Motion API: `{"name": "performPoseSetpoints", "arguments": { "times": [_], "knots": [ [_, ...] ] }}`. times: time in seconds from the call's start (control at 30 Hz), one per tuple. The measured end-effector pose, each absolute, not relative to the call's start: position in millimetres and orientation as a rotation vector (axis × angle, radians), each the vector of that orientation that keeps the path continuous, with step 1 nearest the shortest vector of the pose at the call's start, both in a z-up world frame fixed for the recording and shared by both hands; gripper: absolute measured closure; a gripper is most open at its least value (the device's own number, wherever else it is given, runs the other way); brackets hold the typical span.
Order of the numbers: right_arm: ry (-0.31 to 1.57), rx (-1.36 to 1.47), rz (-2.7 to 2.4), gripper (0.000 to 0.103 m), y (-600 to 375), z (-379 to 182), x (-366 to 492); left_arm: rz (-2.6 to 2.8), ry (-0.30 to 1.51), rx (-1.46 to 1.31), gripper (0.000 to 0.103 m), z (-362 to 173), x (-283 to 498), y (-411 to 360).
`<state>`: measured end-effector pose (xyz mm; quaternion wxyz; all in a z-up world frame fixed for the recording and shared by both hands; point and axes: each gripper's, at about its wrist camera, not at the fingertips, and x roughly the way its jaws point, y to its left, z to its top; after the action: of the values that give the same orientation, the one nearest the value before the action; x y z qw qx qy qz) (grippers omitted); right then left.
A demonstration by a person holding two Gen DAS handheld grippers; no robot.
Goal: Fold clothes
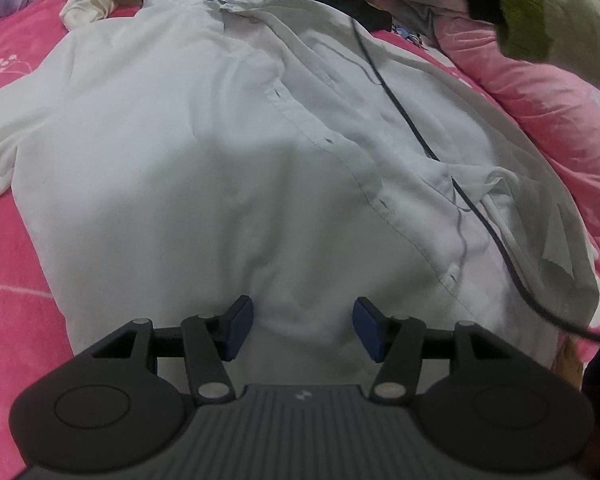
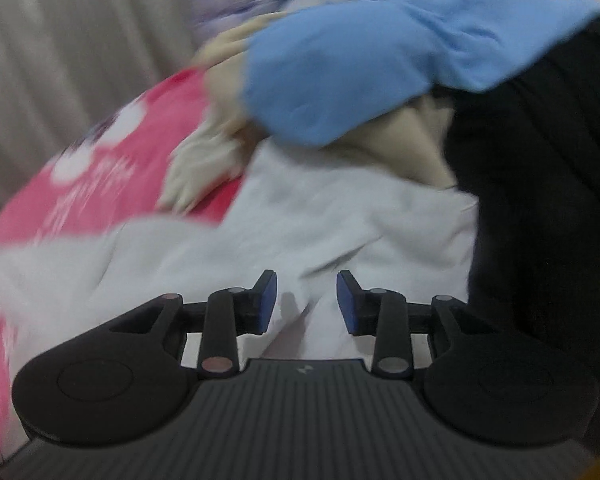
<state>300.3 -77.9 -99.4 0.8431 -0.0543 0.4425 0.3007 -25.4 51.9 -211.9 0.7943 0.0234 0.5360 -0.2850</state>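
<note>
Both grippers, left [image 1: 303, 330] and right [image 2: 307, 303], hover part-open and empty over the white shirt [image 1: 204, 168], spread flat on the bed [image 1: 24, 264] for folding.

Black cable [image 1: 396, 104] crosses white shirt [image 1: 180, 160]; garment heap [image 2: 340, 60] beyond.

My left camera looks steeply down, close over the white shirt [image 1: 220, 160] spread on the pink bedspread [image 1: 16, 280]. My right camera, blurred, faces its collar end near piled clothes [image 2: 360, 60]; both share shirt and bedspread.
</note>
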Motion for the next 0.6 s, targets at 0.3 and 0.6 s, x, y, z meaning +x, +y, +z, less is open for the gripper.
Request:
{"name": "performPoseSetpoints", "arguments": {
  "times": [0.3, 0.6],
  "knots": [
    [1.027, 0.085, 0.606, 0.097, -72, -132, 335, -0.608, 1.163, 0.034, 0.045, -211, -23, 54],
    [0.799, -0.114, 0.524, 0.103, -59, -125, 311, -0.616, 1.181, 0.012, 0.045, -210, -17, 57]
  ]
}}
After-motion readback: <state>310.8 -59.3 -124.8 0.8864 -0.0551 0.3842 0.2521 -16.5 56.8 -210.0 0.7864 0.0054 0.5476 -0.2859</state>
